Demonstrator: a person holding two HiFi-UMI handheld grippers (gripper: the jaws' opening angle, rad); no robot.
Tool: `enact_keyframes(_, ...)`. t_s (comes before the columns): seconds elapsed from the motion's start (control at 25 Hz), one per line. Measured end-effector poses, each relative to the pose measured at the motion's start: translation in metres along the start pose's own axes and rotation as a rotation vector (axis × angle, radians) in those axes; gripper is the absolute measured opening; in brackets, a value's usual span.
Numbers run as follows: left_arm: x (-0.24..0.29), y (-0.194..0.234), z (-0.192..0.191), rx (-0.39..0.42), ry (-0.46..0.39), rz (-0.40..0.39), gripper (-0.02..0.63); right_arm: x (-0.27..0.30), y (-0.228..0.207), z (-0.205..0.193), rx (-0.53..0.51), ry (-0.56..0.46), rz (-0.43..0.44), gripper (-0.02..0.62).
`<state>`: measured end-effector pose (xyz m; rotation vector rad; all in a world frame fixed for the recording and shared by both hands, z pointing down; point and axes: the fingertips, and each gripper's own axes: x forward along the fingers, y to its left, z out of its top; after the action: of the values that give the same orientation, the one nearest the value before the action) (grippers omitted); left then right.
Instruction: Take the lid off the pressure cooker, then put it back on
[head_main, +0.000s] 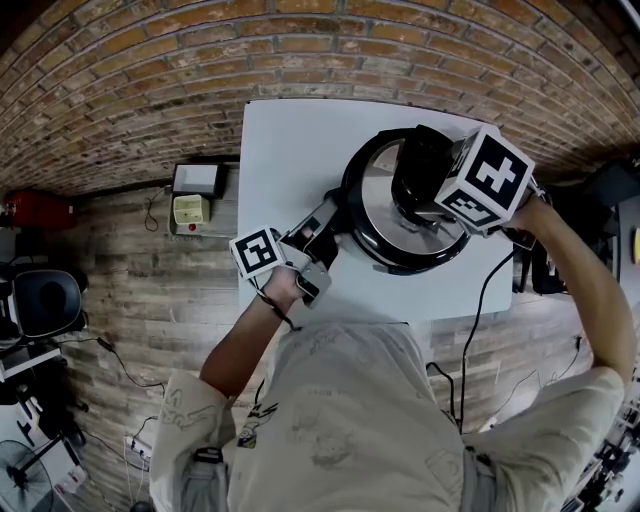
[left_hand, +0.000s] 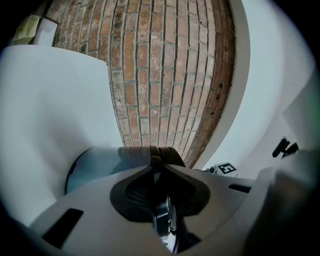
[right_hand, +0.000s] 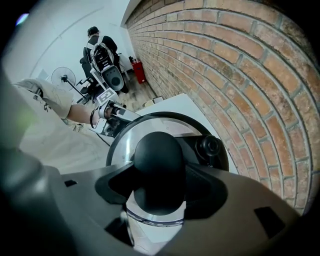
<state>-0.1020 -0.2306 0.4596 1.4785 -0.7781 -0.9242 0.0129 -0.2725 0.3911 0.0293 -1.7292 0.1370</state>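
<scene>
In the head view the pressure cooker (head_main: 352, 205) stands on a white table (head_main: 290, 150), toward the table's right side, with its steel lid (head_main: 378, 200) lying on top of it. The right gripper (head_main: 424, 182) points straight down onto the middle of the lid, its marker cube (head_main: 490, 180) uppermost. The left gripper (head_main: 318, 236) reaches in level at the cooker's left flank, right against the rim, with its own marker cube (head_main: 258, 252) just behind. In the left gripper view the jaws are drawn almost together and clench a dark brown side handle (left_hand: 142, 154) of the cooker. A blue-grey curve of the cooker's body (left_hand: 90, 167) shows just left of that handle, and a brick wall (left_hand: 160, 75) rises beyond. In the right gripper view the jaws stand wide and grasp the round black knob (right_hand: 159, 160) at the lid's centre, one jaw on each side of it. The lid's bright steel spreads around the knob inside a black rim. A black valve (right_hand: 210, 147) sits on the lid just right of the knob, and the left gripper shows at the cooker's far left edge.
</scene>
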Motion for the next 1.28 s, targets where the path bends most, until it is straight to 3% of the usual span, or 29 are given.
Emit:
enact_keyframes(0.4, -0.002, 0.001, 0.002, -0.003, -0.002, 0.004, 0.066, -0.052, -0.010, -0.018, 0.095, -0.083, -0.074, 0.293)
enact_keyframes(0.8, -0.008, 0.004, 0.005, -0.001, -0.048, 0.013, 0.066, -0.075, -0.019, -0.109, 0.297, -0.072, -0.142, 0.293)
enact_keyframes(1.28, -0.008, 0.006, 0.007, 0.004, -0.090, 0.015, 0.066, -0.072, 0.007, -0.234, 0.602, -0.061, -0.152, 0.293)
